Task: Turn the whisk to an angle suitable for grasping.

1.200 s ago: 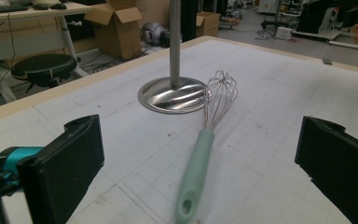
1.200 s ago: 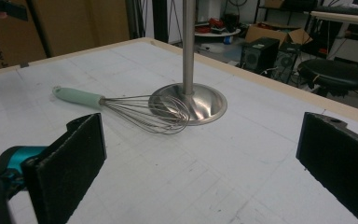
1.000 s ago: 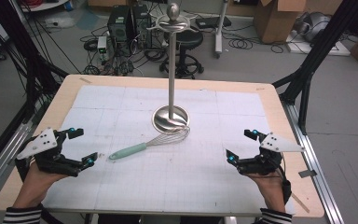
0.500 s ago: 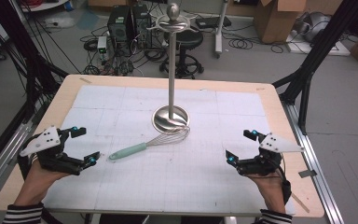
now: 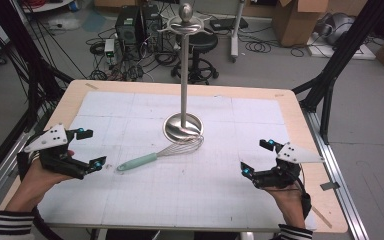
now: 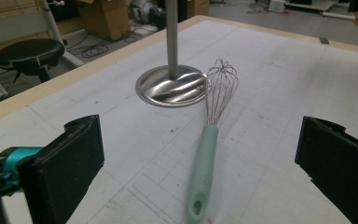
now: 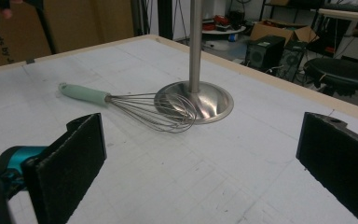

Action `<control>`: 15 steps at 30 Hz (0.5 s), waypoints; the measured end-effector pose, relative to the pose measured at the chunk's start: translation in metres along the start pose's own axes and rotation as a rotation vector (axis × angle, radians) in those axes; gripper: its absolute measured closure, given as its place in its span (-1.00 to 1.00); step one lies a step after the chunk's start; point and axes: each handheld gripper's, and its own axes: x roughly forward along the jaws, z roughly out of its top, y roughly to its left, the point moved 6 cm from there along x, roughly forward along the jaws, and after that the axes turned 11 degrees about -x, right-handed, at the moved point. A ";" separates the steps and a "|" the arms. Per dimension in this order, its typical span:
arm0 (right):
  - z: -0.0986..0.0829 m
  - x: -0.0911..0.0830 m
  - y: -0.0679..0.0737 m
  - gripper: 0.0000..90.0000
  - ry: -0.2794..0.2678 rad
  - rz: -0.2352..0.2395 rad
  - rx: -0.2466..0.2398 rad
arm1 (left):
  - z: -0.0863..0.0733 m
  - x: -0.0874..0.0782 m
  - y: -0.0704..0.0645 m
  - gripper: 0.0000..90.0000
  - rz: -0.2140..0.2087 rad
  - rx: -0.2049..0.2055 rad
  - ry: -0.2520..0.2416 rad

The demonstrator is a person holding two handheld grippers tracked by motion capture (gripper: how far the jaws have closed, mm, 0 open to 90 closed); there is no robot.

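Pale wood edges the table [image 5: 300, 130], whose top is covered by a white gridded mat [image 5: 145, 200] with small dark marks. Near the middle stands a steel stand [image 5: 183, 80]: a round base, a tall post, and a ball and short arms at the top, seen whole from the high view. In both gripper views the post is cut off by the upper edge, so the top cannot be seen there.

Just in front of the base lies a whisk [image 5: 160, 155] with a mint-green handle; its wire loops touch or overlap the base rim, hard to separate from the shiny metal in the right gripper view. In the left gripper view the handle end is clipped at the bottom.

Resting at the table's left side, the left gripper [image 5: 91, 148] has its jaws spread wide, with nothing between them. At the right side, the right gripper [image 5: 258, 157] is likewise spread and empty. Both are well apart from the whisk. Striped sleeves are cut off by the bottom edge.
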 end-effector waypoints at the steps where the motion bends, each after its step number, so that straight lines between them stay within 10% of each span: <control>1: 0.000 0.000 0.000 -1.00 0.000 0.000 0.000 | 0.002 0.002 -0.001 -0.96 0.000 0.013 0.011; 15: 0.000 -0.003 -0.001 -1.00 -0.004 0.000 0.006 | 0.025 0.035 -0.003 -0.96 -0.026 0.090 0.165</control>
